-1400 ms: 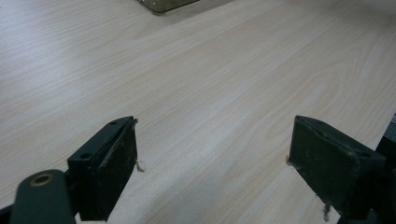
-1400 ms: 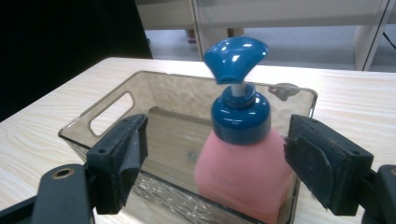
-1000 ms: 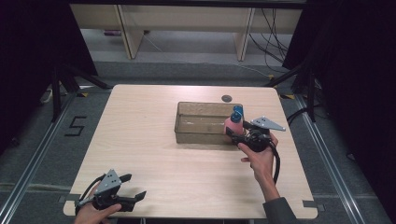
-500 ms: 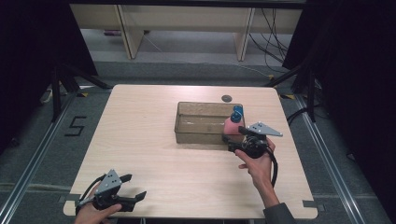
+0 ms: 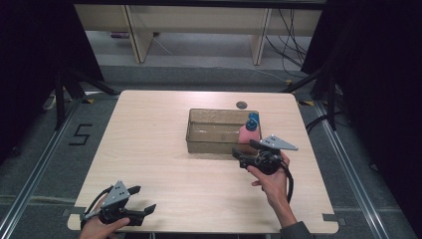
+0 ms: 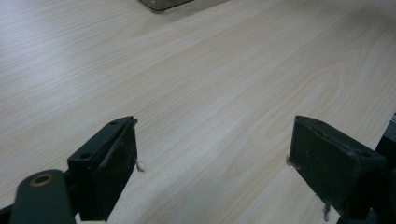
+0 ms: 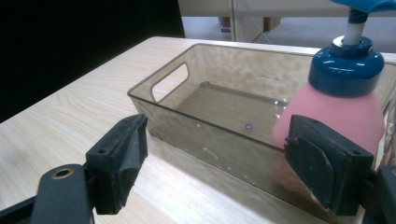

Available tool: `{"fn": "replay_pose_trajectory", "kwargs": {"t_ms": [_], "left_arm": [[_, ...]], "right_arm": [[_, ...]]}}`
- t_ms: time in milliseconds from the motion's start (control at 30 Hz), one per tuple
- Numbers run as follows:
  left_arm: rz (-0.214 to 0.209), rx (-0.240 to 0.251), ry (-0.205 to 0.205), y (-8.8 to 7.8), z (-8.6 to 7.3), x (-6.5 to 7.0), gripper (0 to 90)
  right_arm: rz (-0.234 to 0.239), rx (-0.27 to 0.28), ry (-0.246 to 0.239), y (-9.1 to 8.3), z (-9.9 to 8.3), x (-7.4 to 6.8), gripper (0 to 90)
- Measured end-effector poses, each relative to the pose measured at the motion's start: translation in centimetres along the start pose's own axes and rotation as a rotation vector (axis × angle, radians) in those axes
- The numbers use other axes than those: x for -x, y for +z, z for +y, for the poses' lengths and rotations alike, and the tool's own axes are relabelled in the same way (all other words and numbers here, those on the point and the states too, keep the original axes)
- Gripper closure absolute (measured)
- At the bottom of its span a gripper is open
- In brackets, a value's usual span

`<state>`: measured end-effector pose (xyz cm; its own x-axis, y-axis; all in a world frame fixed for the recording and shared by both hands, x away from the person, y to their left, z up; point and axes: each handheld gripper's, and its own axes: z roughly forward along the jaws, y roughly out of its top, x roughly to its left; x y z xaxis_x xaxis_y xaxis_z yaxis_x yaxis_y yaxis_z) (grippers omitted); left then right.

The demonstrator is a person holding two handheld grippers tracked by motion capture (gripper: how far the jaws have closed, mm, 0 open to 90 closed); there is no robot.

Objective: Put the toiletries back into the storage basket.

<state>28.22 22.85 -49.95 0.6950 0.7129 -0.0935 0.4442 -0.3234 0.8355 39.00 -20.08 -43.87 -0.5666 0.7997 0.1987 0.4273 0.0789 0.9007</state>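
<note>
1. The left gripper rests at the near left corner of the desk, just where it lay a second ago. Its jaws stand wide with nothing but bare wood between them, as the left gripper view shows. It looks idle in this step.

2. The bin, a clear smoky tub with handle slots, sits right of the desk's middle and has not shifted. Apart from the bottle it looks empty.

3. The bottle, pink with a blue pump cap, stands upright inside the bin at its right end, against the near wall. A second ago the right gripper was up at the bottle; now the bottle stands alone, so I judge that it has been set down and let go.

4. The right gripper has drawn back toward the person and sits just outside the bin's near wall, lower and nearer than before. Its jaws are wide and hold nothing; in the right gripper view the bottle shows through the wall behind the right-hand jaw, apart from it.

5. For the work this means the placing seems done: the bottle is in the bin and free. What is left is probably only to pull the hand clear without knocking the bin.
</note>
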Motion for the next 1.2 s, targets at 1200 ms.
{"fn": "replay_pose_trajectory", "kwargs": {"t_ms": [1200], "left_arm": [[-0.006, 0.005, 0.002, 0.1, 0.0, 0.0, 14.8]], "right_arm": [[0.061, -0.035, -0.051, -0.6, -2.5, -2.8, 19.2]]}}
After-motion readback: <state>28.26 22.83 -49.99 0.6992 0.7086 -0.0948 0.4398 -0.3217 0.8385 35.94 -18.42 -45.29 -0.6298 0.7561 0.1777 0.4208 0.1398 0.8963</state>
